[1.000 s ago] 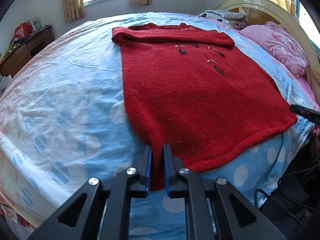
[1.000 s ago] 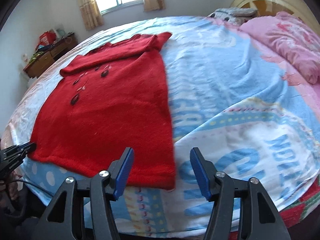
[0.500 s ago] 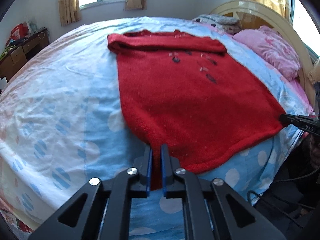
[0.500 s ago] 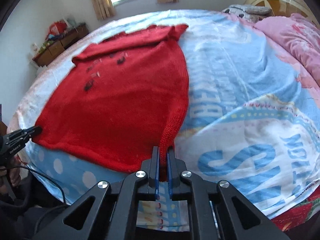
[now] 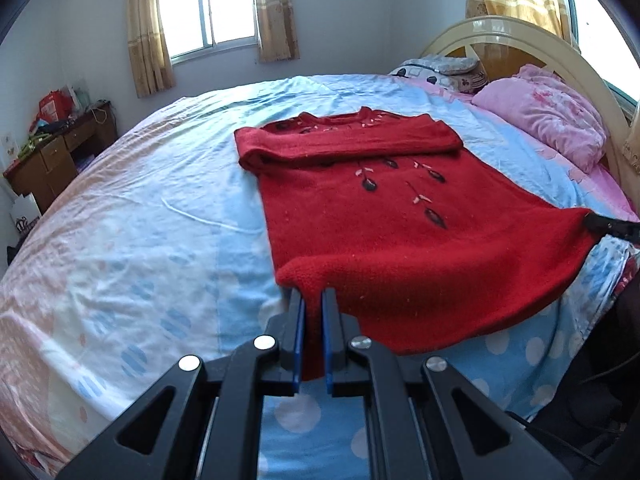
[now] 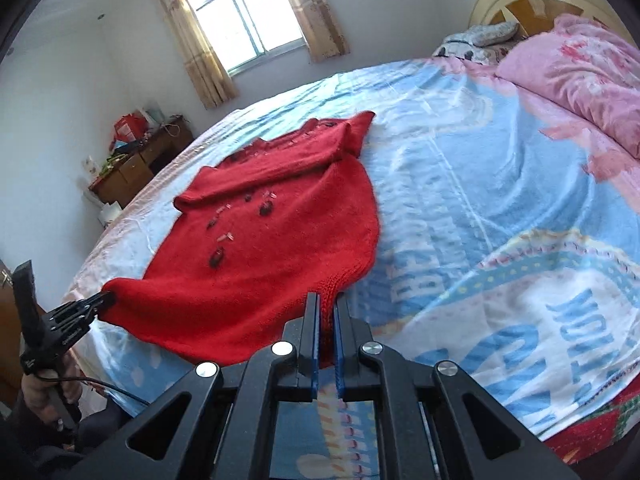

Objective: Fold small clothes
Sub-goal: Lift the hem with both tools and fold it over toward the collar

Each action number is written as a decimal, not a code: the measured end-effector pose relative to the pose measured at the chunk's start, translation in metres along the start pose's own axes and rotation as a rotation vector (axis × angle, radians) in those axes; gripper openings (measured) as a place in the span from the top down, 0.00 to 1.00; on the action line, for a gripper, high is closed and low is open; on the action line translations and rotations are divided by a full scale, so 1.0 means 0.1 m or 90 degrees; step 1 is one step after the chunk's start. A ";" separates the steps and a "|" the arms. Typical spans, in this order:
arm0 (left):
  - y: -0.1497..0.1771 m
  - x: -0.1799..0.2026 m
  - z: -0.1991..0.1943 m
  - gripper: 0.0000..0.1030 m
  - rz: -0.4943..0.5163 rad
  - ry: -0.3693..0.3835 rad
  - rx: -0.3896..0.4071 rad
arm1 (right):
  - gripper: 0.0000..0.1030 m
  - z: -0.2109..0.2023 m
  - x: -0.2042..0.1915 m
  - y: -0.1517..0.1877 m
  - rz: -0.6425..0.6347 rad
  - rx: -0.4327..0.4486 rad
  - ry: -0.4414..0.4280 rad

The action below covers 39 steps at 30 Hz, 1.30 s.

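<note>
A red knitted sweater (image 5: 384,216) with dark leaf embroidery lies on the bed, its sleeves folded across the chest. My left gripper (image 5: 311,300) is shut on the sweater's near left hem corner and holds it lifted. My right gripper (image 6: 327,300) is shut on the other hem corner of the sweater (image 6: 264,248). The hem hangs raised between both grippers. The right gripper's tip (image 5: 604,226) shows at the right edge of the left wrist view; the left gripper (image 6: 102,301) shows at the left of the right wrist view.
The bed has a blue and white printed sheet (image 5: 132,240). Pink pillows (image 5: 552,116) and a cream headboard (image 5: 520,36) are at the far right. A wooden desk (image 5: 48,156) with clutter stands by the left wall under a window.
Both grippers have lifted the hem corners off the bed. The right gripper was open one second ago and has closed on its corner.
</note>
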<state>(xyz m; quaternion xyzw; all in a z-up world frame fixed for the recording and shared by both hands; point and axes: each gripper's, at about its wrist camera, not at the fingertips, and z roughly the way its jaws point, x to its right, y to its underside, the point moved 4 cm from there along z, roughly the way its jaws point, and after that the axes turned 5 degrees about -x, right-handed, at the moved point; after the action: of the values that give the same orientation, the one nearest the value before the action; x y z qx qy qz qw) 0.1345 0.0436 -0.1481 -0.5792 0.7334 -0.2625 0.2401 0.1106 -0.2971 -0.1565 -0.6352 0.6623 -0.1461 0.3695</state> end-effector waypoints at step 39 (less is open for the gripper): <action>-1.23 -0.41 0.56 0.92 -0.011 -0.043 0.036 | 0.96 0.49 -0.17 -1.67 -0.012 0.080 0.000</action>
<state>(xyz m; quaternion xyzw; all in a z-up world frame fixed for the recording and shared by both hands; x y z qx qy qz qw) 0.2688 0.0544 -0.1065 -0.5872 0.7122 -0.2655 0.2784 0.2652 -0.2923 -0.0741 -0.6166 0.6459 -0.1909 0.4076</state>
